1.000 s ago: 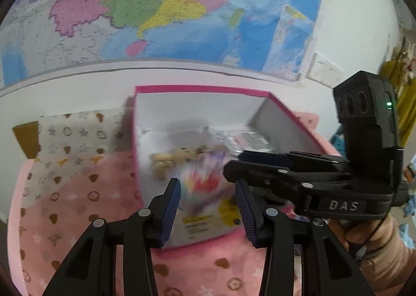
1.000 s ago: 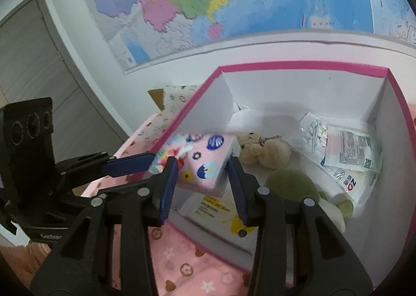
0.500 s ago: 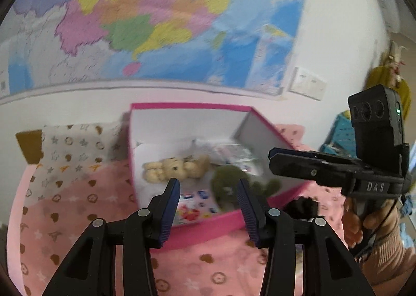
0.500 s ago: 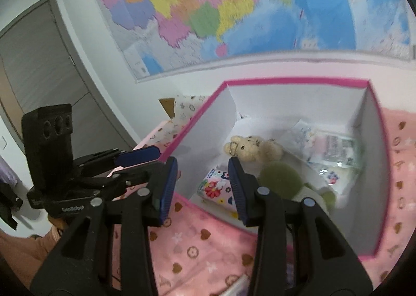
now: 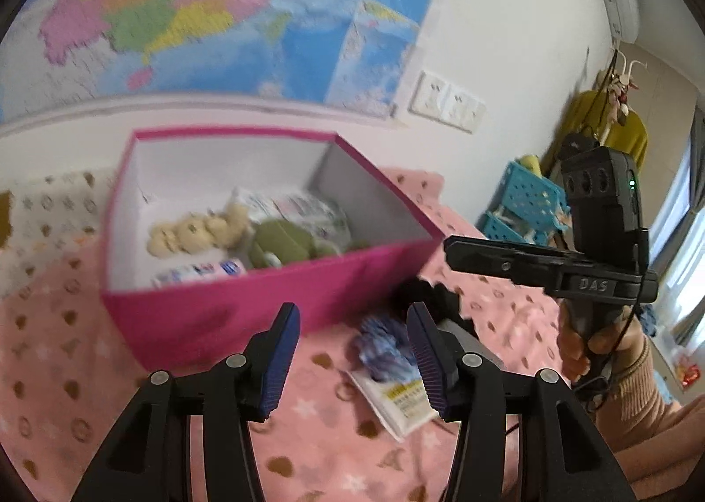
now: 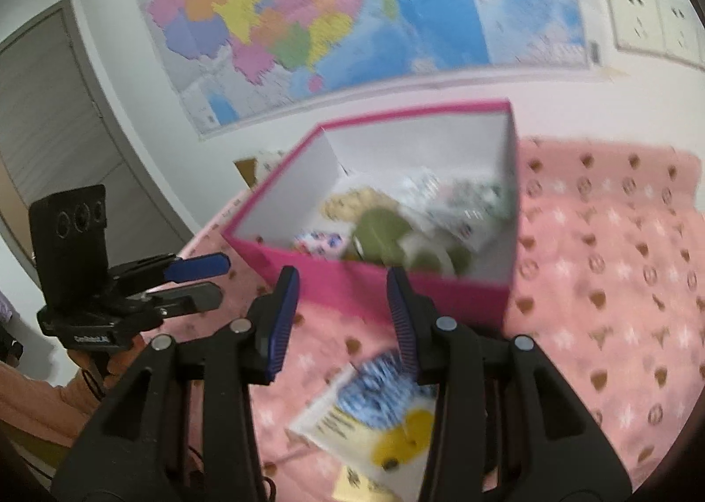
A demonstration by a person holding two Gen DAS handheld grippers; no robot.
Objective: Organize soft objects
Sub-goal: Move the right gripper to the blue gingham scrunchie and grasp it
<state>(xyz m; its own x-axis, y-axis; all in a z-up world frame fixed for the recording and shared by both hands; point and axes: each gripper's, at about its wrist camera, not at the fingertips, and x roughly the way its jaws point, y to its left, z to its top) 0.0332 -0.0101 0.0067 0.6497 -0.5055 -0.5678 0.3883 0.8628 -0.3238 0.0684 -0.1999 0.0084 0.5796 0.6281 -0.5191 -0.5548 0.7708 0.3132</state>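
Blue-padded fingers of the left gripper [image 5: 354, 350], just opening, and of the right gripper [image 6: 343, 317] stand apart, gripping nothing. At twelve o'clock, the pink box [image 5: 246, 303] holds a plush bear [image 5: 194, 231], green toy [image 5: 282, 239] and packets. One blue-patterned packet [image 6: 379, 409] remains on the pink blanket [image 6: 617, 281] at six o'clock, so the tidying looks nearly done.

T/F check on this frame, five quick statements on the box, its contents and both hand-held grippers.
1. The pink box is open on top. True.
2. The beige teddy lies on the blanket outside the box. False: it lies inside.
3. The left hand-held gripper clamps a packet. False: its jaws, just opening, hold nothing.
4. A blue-patterned packet lies on the pink blanket in front of the box. True.
5. The right hand-held gripper holds the green plush. False: it is empty; the plush sits in the box.
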